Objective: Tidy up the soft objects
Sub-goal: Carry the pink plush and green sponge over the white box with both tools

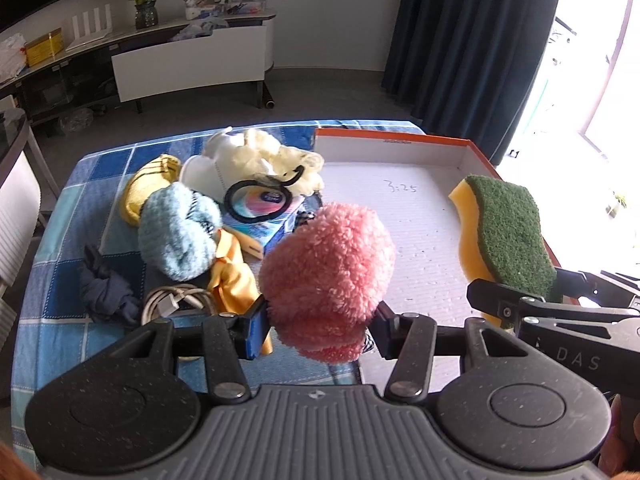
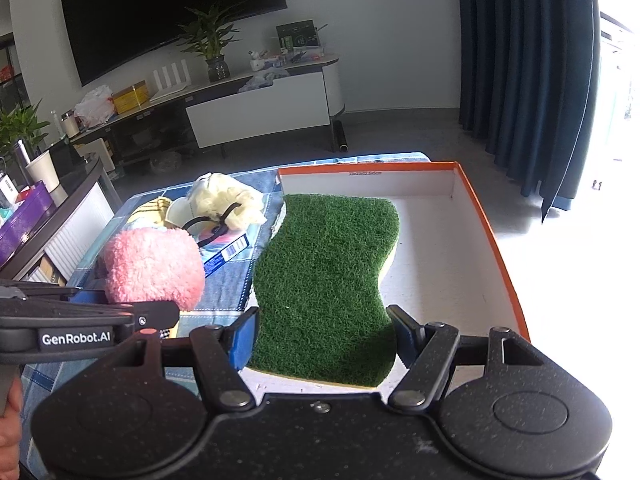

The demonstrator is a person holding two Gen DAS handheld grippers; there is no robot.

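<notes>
My left gripper (image 1: 320,326) is shut on a fluffy pink pompom (image 1: 328,276), held above the near left edge of the orange-rimmed white box (image 1: 392,142). My right gripper (image 2: 324,332) is shut on a green-topped yellow sponge (image 2: 328,276), held over the box's white floor (image 2: 440,264). In the left wrist view the sponge (image 1: 508,236) hangs at the right. The right wrist view has the pompom (image 2: 154,268) at the left. On the blue checked cloth (image 1: 60,280) lie a light blue fluffy piece (image 1: 180,232), a cream fluffy piece (image 1: 272,156) and a yellow cloth (image 1: 148,188).
On the cloth also lie a dark blue bundle (image 1: 106,292), a coiled white cable (image 1: 176,300), a black ring on a blue packet (image 1: 260,200) and an orange-yellow fabric (image 1: 234,276). A TV stand (image 2: 256,108) and dark curtains (image 2: 520,60) stand beyond the table.
</notes>
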